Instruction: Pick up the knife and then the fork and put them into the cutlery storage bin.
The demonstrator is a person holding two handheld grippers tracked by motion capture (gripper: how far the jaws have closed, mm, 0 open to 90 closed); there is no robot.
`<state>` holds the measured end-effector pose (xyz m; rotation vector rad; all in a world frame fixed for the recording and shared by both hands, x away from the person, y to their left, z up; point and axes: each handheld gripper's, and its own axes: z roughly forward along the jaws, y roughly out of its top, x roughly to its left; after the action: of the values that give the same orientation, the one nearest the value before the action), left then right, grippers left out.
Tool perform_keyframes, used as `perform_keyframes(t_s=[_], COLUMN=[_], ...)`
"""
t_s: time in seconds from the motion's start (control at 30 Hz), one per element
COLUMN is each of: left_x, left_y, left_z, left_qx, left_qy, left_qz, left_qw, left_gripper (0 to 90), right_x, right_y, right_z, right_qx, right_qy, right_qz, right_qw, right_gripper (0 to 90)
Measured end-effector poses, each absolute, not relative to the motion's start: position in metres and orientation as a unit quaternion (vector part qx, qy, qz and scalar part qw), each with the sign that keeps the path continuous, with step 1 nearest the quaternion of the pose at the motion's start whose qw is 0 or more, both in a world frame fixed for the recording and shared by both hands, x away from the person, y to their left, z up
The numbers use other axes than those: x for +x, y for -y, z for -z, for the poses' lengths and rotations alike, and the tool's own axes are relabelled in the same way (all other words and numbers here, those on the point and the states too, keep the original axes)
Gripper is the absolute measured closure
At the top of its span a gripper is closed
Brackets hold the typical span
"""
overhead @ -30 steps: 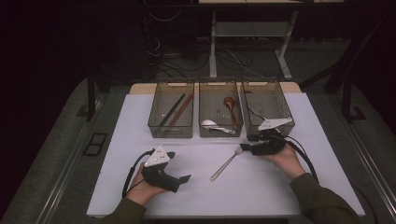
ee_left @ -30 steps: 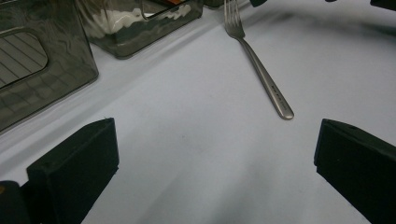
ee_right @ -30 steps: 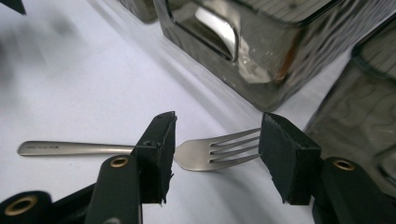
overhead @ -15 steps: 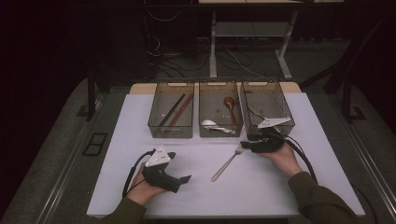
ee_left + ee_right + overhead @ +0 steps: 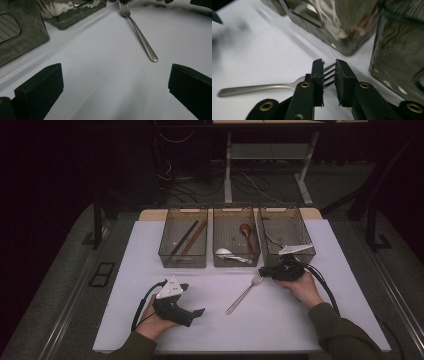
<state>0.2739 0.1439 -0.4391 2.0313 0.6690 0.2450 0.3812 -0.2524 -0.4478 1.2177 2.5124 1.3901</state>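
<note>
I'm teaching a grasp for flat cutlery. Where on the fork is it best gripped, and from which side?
Probably at the tines, from the bin end. The fork lies flat on the table, handle slanting toward the person, tines by the bins. The right gripper, whose jaws have just been closing, straddles the tines across their width.

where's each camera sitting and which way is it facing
High view: above the person's side, looking forward and down at the table; both forearms and grippers show.
Left gripper view: rides the left gripper, jaws wide, facing the fork.
Right gripper view: rides the right gripper, jaws just closing around the tines.
Shared: all show the fork.
</note>
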Motion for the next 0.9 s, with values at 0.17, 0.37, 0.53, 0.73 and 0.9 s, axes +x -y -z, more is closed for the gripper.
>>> perform_keyframes(t_s=[0.17,0.37,0.53,0.73,0.9], left_x=[0.274,0.274,0.274,0.274,0.274], left_y=[-0.144,-0.144,-0.144,-0.143,-0.143], left_z=[0.439,0.439,0.439,0.439,0.439], left_qx=[0.832,0.832,0.831,0.831,0.831], left_qy=[-0.272,-0.272,-0.273,-0.273,-0.274], left_qz=[-0.101,-0.101,-0.101,-0.101,-0.101], left_qw=[0.474,0.474,0.474,0.474,0.473], left_gripper=[0.0,0.0,0.0,0.0,0.0], right_x=[0.379,0.375,0.371,0.365,0.366], right_y=[0.257,0.259,0.259,0.261,0.27], right_z=[0.437,0.422,0.406,0.387,0.375], right_qx=[0.376,0.353,0.332,0.316,0.321], right_qy=[-0.798,-0.789,-0.777,-0.783,-0.782], right_qz=[-0.471,-0.503,-0.535,-0.535,-0.533], right_qw=[0.003,-0.004,-0.014,0.022,0.048], right_gripper=[82.0,85.8,88.9,89.0,89.0])
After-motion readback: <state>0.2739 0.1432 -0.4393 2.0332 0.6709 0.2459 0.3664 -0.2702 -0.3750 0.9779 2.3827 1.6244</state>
